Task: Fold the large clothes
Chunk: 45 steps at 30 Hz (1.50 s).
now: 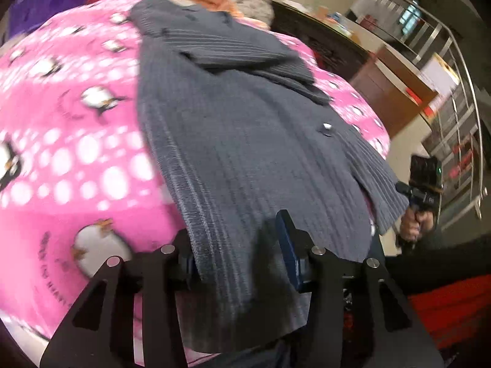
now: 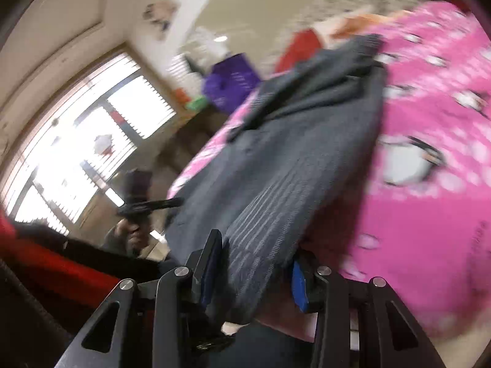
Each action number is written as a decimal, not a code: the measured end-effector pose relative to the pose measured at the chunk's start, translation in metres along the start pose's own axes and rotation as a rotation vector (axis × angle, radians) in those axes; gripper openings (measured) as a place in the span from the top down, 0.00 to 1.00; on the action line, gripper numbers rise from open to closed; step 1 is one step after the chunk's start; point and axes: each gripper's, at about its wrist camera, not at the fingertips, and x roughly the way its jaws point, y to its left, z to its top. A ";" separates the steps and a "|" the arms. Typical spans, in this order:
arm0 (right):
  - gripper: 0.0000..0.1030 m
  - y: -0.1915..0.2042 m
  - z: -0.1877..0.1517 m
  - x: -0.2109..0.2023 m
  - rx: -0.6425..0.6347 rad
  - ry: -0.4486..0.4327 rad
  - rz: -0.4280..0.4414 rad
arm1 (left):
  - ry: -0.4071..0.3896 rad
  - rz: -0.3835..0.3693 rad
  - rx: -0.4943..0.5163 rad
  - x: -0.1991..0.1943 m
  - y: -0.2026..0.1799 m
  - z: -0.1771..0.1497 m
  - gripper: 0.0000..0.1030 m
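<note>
A big pink blanket [image 1: 70, 159] with penguins covers the bed. A gray ribbed sweater [image 1: 233, 141] lies on it and runs from 12 o'clock down to 6 o'clock in the left view. The left tool [image 1: 239, 254] has the sweater's near edge between its fingers, which stand a bit apart around the cloth. The right tool [image 2: 254, 273] grips another edge of the sweater the same way. A small silver button [image 1: 327, 127] sits on the sweater.

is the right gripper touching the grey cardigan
Touching. The right wrist view shows the right gripper with the grey cardigan hem bunched between its fingers, cloth pressed against the blue pads on both sides.
</note>
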 end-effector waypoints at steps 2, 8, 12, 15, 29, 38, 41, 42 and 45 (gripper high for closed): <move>0.61 0.000 0.006 0.008 -0.015 0.009 -0.026 | -0.024 0.026 0.009 0.000 -0.001 0.006 0.59; 0.61 -0.009 0.008 0.024 0.028 0.008 0.002 | -0.012 0.060 0.000 0.008 0.003 0.003 0.87; 0.77 0.003 0.018 0.014 -0.033 -0.035 0.019 | -0.077 0.028 -0.051 -0.006 0.009 0.010 0.95; 0.82 0.007 0.034 0.002 -0.079 -0.103 0.043 | -0.181 -0.032 -0.048 -0.021 0.001 0.028 0.95; 0.83 -0.024 0.225 0.028 -0.090 -0.362 -0.019 | -0.467 0.031 -0.247 -0.019 0.041 0.218 0.95; 0.83 -0.144 0.324 0.109 0.116 -0.377 -0.226 | -0.405 0.300 -0.290 0.070 0.120 0.316 0.95; 0.83 -0.178 0.339 0.145 0.104 -0.336 -0.323 | -0.354 0.366 -0.262 0.101 0.135 0.331 0.94; 0.83 -0.189 0.340 0.152 0.118 -0.338 -0.329 | -0.338 0.384 -0.261 0.114 0.140 0.333 0.94; 0.81 -0.224 0.334 0.174 0.193 -0.305 -0.342 | -0.325 0.429 -0.255 0.144 0.152 0.325 0.92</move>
